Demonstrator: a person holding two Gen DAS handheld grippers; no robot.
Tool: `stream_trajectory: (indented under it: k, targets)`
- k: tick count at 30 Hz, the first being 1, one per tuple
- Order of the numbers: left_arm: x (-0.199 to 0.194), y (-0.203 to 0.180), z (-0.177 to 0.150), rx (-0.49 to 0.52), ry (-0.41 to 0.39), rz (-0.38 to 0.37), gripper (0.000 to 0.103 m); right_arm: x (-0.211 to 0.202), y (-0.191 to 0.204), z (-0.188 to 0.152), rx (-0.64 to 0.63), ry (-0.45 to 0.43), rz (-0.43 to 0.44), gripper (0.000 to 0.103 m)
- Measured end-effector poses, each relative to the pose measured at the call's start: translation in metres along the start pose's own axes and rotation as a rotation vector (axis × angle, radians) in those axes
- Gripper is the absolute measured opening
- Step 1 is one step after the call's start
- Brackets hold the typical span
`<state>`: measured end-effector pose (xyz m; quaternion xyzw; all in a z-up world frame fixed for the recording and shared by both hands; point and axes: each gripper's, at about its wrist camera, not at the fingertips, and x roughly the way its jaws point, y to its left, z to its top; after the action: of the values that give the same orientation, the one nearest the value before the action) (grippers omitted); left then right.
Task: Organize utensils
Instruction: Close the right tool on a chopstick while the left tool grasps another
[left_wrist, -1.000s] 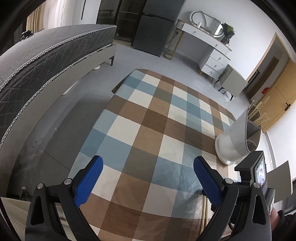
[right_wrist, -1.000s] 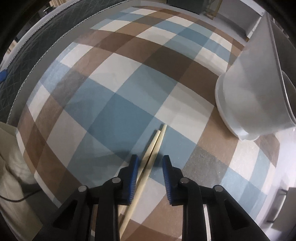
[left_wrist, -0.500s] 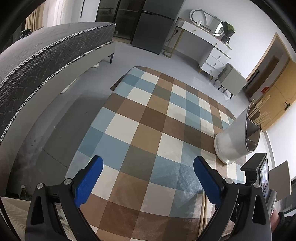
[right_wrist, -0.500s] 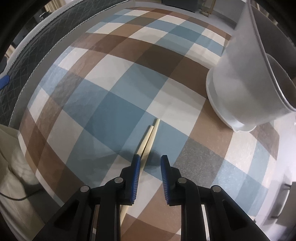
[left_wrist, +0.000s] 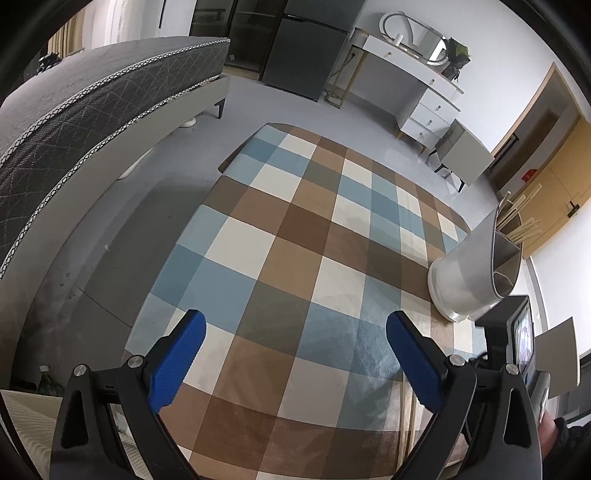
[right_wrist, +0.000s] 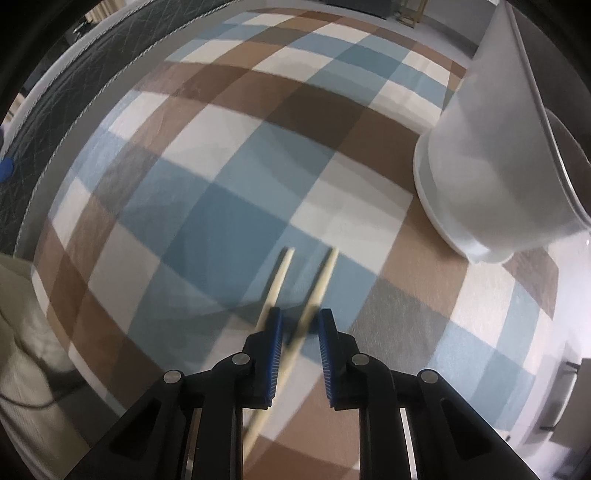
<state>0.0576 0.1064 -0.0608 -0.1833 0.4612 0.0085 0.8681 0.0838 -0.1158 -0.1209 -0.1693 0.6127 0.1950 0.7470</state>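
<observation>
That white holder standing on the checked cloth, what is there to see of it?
The white holder is a tall, smooth container, plastic by the look of it, wider at its open top than at its ringed foot. It stands near the right edge of the checked cloth. Inside, a dividing wall splits it into compartments, and several pale chopsticks stick out of the far one. Nothing else touches it; the right gripper works at two chopsticks on the cloth, apart from it.
</observation>
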Motion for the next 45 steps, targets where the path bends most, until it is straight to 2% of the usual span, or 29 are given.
stream_trajectory:
  k: [3,6,7,11,14,18,22,27,32,34,36,39,41,43,44,45]
  targets:
    - [0.001,0.002,0.0,-0.004,0.007,0.006,0.095,0.001,0.003,0.009,0.017,-0.026,-0.003,0.019]
    - [0.003,0.003,0.0,-0.005,0.014,0.021,0.095,-0.001,0.008,0.013,0.025,-0.06,0.005,0.006]
    - [0.004,0.002,-0.001,-0.002,0.016,0.027,0.095,-0.001,0.008,0.014,0.027,-0.072,0.007,0.005]
    - [0.008,-0.004,-0.005,0.017,0.037,0.03,0.095,-0.004,-0.007,0.003,0.095,-0.135,0.052,0.005]
    - [0.013,-0.016,-0.011,0.063,0.058,0.016,0.095,-0.021,-0.033,-0.008,0.202,-0.218,0.123,0.005]
    - [0.027,-0.035,-0.024,0.114,0.14,-0.028,0.095,-0.048,-0.066,-0.024,0.345,-0.341,0.23,0.005]
    - [0.04,-0.057,-0.04,0.168,0.219,-0.064,0.095,-0.065,-0.082,-0.042,0.413,-0.425,0.277,0.005]
    - [0.051,-0.087,-0.054,0.257,0.261,-0.054,0.09,-0.078,-0.102,-0.065,0.488,-0.502,0.327,0.004]
    - [0.067,-0.11,-0.059,0.259,0.314,-0.044,0.085,-0.091,-0.117,-0.083,0.52,-0.556,0.343,0.004]
    - [0.074,-0.116,-0.062,0.247,0.332,-0.026,0.075,-0.094,-0.122,-0.088,0.535,-0.569,0.347,0.004]
    - [0.083,-0.122,-0.067,0.243,0.366,-0.004,0.071,-0.096,-0.126,-0.092,0.547,-0.582,0.357,0.004]
    - [0.094,-0.131,-0.073,0.255,0.395,0.038,0.057,-0.103,-0.131,-0.098,0.552,-0.609,0.359,0.004]
    - [0.098,-0.137,-0.075,0.256,0.409,0.056,0.051,-0.108,-0.133,-0.103,0.553,-0.629,0.366,0.004]
    - [0.104,-0.142,-0.078,0.259,0.438,0.084,0.038,-0.111,-0.133,-0.103,0.552,-0.645,0.366,0.004]
    - [0.104,-0.146,-0.078,0.272,0.428,0.1,0.033,-0.112,-0.134,-0.103,0.549,-0.651,0.364,0.004]
    - [0.106,-0.15,-0.078,0.278,0.434,0.101,0.023,-0.113,-0.134,-0.104,0.545,-0.656,0.36,0.0]
